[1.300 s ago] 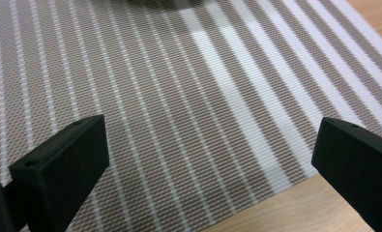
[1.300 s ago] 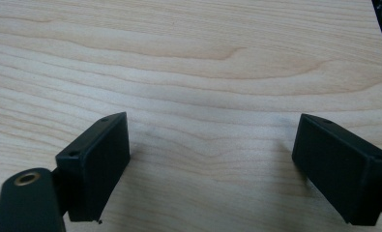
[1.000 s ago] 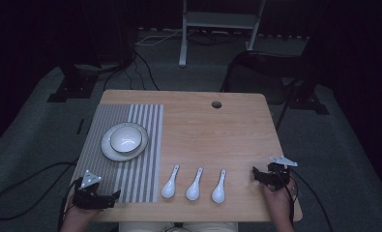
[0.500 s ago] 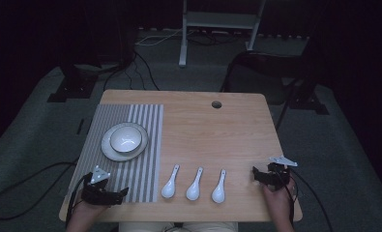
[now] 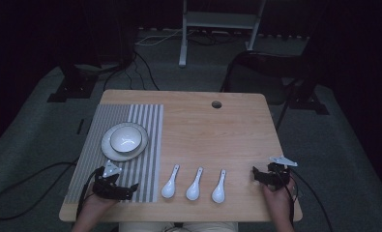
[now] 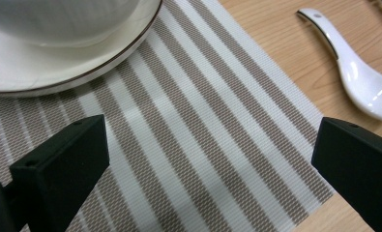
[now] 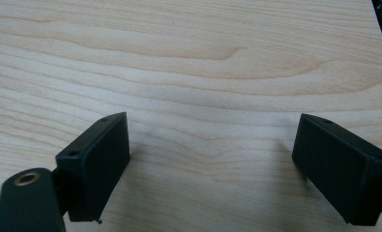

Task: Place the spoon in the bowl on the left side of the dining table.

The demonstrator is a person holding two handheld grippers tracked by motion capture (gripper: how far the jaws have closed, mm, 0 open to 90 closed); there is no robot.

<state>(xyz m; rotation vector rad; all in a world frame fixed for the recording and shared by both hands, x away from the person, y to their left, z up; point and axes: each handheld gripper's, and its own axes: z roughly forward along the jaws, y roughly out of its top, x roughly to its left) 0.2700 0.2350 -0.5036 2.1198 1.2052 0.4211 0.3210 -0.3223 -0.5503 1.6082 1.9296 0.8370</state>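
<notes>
- Dim room, dark floor with cables and stand legs; light wooden table with a round hole near its far edge.
- Striped placemat covers the table's left part. On it a white bowl sits in a gold-rimmed plate.
- Three white spoons lie in a row on bare wood near the front edge, bowls toward the person, handles pointing away.
- Left tongs low over the placemat's near right part, jaws spread wide and empty, aimed rightward at the leftmost spoon. In the left gripper view, that spoon lies just past the placemat's edge, up and right of the left tongs; the plate rim is close at upper left.
- Right tongs low at the table's right front, jaws spread and empty, well apart from the rightmost spoon. The right gripper view has bare wood between the jaws of the right tongs.
- Step in hand, by my reading: left tongs reaching for the leftmost spoon.
- To do it well: take the narrow handle, not the rounded bowl; glazed ware likely slips. Set the jaws across the handle, low, close squarely.
- Pose: left hand and right hand both come in from the front edge, wrists low, tongs roughly level.
</notes>
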